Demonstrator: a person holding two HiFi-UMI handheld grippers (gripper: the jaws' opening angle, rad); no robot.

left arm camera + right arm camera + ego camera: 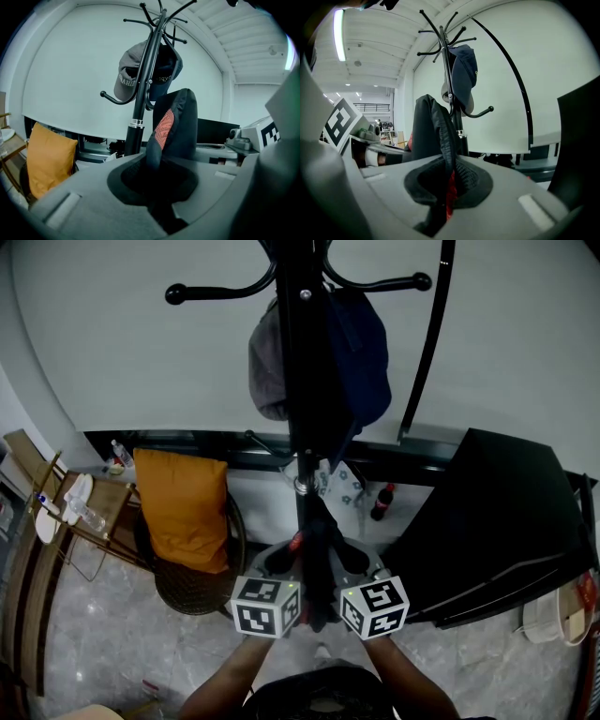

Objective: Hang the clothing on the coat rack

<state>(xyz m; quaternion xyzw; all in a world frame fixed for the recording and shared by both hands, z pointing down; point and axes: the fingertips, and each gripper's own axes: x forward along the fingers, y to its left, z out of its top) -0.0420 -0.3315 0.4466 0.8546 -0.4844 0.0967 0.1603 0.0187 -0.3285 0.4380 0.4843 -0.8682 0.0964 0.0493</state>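
The coat rack (pixel 302 381) pole stands directly before both grippers, w/ a grey cap (pixel 267 362) and a navy cap (pixel 367 352) on its hooks. An orange cushion (pixel 183 507) is near on the left and a black panel (pixel 497 521) on the right, so free room is narrow. L gripper (pixel 281 566) and R gripper (pixel 352 566), side by side, are each clamped on the dark garment (pixel 319 563), which stands up between them, close to the pole.

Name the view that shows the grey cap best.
The left gripper view: the grey cap hangs facing the camera, its lettering clear. The head view shows only its crown beside the pole. The right gripper view hides most of it behind the navy cap.
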